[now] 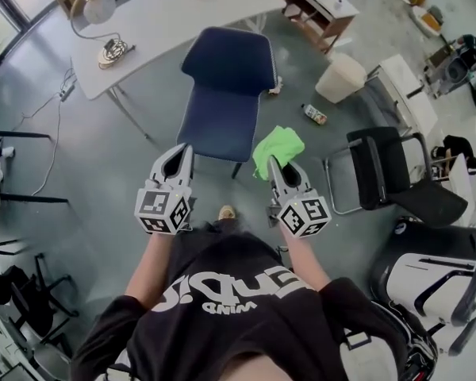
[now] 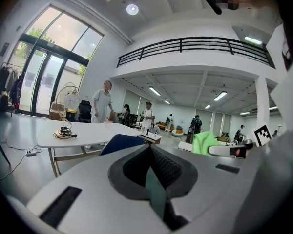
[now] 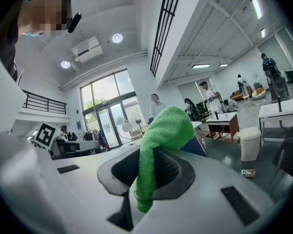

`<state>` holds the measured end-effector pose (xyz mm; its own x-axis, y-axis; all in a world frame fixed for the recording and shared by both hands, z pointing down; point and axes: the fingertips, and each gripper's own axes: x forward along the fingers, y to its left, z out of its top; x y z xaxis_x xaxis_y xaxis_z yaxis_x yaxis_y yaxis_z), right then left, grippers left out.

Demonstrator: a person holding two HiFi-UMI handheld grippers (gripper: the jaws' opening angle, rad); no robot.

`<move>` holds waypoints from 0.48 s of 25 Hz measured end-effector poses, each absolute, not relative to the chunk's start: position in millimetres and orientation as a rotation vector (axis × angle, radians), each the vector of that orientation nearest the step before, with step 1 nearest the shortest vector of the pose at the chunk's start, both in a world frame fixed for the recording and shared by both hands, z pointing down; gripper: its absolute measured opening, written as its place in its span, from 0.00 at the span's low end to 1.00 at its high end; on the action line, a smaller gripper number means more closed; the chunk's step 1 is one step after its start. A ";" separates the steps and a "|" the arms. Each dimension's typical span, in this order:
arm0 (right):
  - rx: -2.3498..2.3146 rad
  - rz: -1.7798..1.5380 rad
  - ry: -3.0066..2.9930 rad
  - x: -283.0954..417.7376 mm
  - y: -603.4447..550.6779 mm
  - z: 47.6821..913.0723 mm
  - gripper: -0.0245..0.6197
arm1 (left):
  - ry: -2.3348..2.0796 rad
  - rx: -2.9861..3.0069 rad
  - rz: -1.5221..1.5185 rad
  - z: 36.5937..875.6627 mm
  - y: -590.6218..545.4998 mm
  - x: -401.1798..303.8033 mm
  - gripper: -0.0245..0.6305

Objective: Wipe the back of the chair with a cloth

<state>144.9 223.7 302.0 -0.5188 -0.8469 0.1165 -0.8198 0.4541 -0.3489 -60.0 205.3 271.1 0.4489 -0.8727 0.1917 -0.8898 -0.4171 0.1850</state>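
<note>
Floor (image 1: 103, 157): grey, beneath both pairs of jaws and running on ahead of them.
Desk (image 1: 174, 14): white, farthest ahead of the jaws, beyond the chair; in the left gripper view it lies ahead and to the left of the left jaws (image 2: 88, 130).
Chair (image 1: 222, 125): dark blue, straight ahead of both pairs of jaws. Its seat is nearest them and its back is at the far end, towards the desk. Its top edge shows just over the left jaws (image 2: 119, 143), and a blue sliver shows behind the cloth (image 3: 199, 147).
Black chair (image 1: 389, 173): to the right of the right jaws, well apart from the blue chair.
Left gripper (image 1: 178, 153): held level with the right one. Its jaws are together with nothing between them (image 2: 149, 152), pointing at the near left part of the seat.
Right gripper (image 1: 276, 165): its jaws are clamped on the cloth (image 3: 151, 167), pointing towards the seat's near right corner.
Cloth (image 1: 276, 148): bright green, pinched between the right jaws. It bunches up over their tips and one end hangs down inside them (image 3: 163, 130). It is well short of the chair back. Whether it touches the seat cannot be told.
Waste bin (image 1: 341, 76): white, ahead and to the right of the right jaws (image 3: 249, 143).
Bottle (image 1: 314, 114): lying on the floor ahead and right of the right jaws, between chair and bin.
</note>
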 end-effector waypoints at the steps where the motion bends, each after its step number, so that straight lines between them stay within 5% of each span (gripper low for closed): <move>1: -1.497 -0.568 2.619 144.2 217.7 303.5 0.12 | -1.527 2.441 0.098 271.6 200.6 -60.5 0.04; 12: -1.481 -0.573 2.632 116.1 139.7 311.1 0.12 | -1.559 2.444 0.082 272.4 122.1 -91.3 0.04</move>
<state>116.1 139.7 311.1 -0.5337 -0.8369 0.1215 -0.8116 0.4666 -0.3515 -91.3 122.1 272.4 0.4291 -0.8860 0.1758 -0.8996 -0.4017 0.1716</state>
